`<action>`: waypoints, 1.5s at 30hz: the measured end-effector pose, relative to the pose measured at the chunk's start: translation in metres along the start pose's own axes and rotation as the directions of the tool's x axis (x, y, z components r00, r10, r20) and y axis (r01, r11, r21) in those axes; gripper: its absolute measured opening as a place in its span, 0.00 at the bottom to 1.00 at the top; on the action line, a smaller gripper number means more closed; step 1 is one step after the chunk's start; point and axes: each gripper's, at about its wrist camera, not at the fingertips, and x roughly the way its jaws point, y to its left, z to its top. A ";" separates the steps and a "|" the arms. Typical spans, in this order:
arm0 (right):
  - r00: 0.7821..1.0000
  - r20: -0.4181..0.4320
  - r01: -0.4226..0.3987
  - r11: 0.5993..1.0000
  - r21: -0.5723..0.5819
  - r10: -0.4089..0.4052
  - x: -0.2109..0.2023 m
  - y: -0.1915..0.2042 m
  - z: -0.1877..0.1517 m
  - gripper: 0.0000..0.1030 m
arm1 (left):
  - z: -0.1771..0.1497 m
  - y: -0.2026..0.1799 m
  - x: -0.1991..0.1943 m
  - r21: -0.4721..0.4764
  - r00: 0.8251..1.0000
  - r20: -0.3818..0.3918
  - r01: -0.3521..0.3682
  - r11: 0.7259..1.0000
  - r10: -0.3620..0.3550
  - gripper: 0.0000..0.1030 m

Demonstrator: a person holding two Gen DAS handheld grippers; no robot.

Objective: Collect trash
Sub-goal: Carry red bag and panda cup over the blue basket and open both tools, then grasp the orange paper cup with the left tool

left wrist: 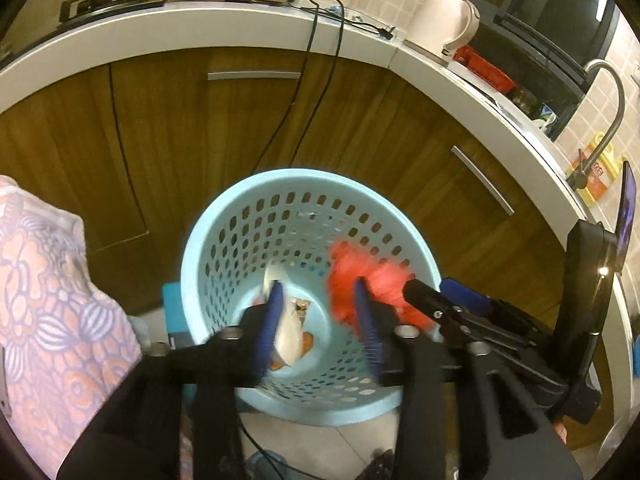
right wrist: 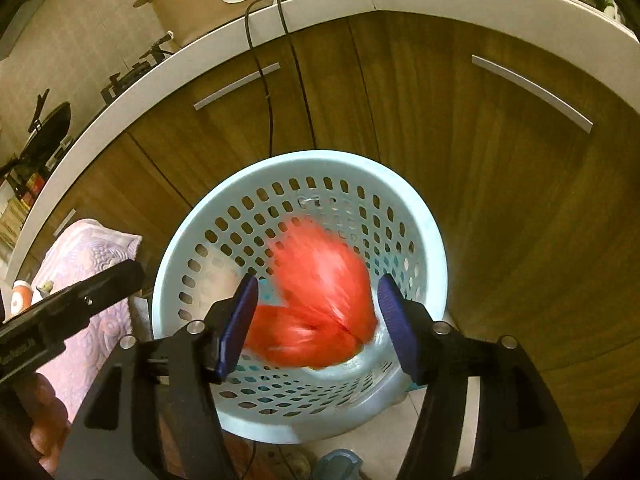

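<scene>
Now both grippers hang over a pale blue perforated plastic basket point(right wrist: 188, 240) on the tiled floor, in front of brown wooden cabinet doors point(right wrist: 480, 184) under a white countertop point(left wrist: 224, 28). Right gripper point(right wrist: 316, 320): jaws roughly half open, a blurred red plastic bag point(right wrist: 320, 280) between the blue pads point(right wrist: 240, 320), inside the basket mouth; pads not pressing it. Left gripper point(left wrist: 318, 324): jaws partly open, a whitish crumpled wrapper point(left wrist: 290, 332) just beside the left pad; can't tell if it touches. Orange scraps point(left wrist: 308, 340) lie on the basket bottom. Pink patterned cloth point(left wrist: 52, 288) at left.
</scene>
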 end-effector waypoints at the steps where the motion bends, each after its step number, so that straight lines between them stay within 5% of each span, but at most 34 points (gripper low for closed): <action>1: 1.000 0.000 0.001 1.000 -0.001 -0.001 0.000 0.000 0.000 0.57 | -0.001 0.001 0.000 -0.002 1.000 0.000 0.000 1.000 0.000 0.39; 11: 0.999 0.040 -0.025 0.998 -0.058 0.027 -0.019 0.022 0.002 0.57 | -0.006 0.014 -0.033 -0.030 0.998 0.062 -0.019 0.999 0.021 0.39; 20: 0.986 0.106 -0.103 0.974 -0.201 0.127 -0.053 0.091 -0.003 0.57 | -0.023 0.053 -0.112 -0.136 0.978 0.192 -0.054 0.989 0.080 0.39; 29: 0.970 0.088 -0.182 0.915 -0.361 0.228 -0.063 0.184 -0.022 0.57 | -0.052 0.112 -0.206 -0.265 0.911 0.307 -0.197 0.944 0.276 0.39; 39: 0.947 0.051 -0.255 0.838 -0.483 0.318 -0.052 0.270 -0.045 0.57 | -0.093 0.190 -0.272 -0.453 0.809 0.319 -0.327 0.830 0.493 0.46; 45: 0.939 0.022 -0.280 0.799 -0.533 0.344 -0.028 0.315 -0.063 0.57 | -0.108 0.243 -0.281 -0.542 0.794 0.272 -0.341 0.768 0.544 0.47</action>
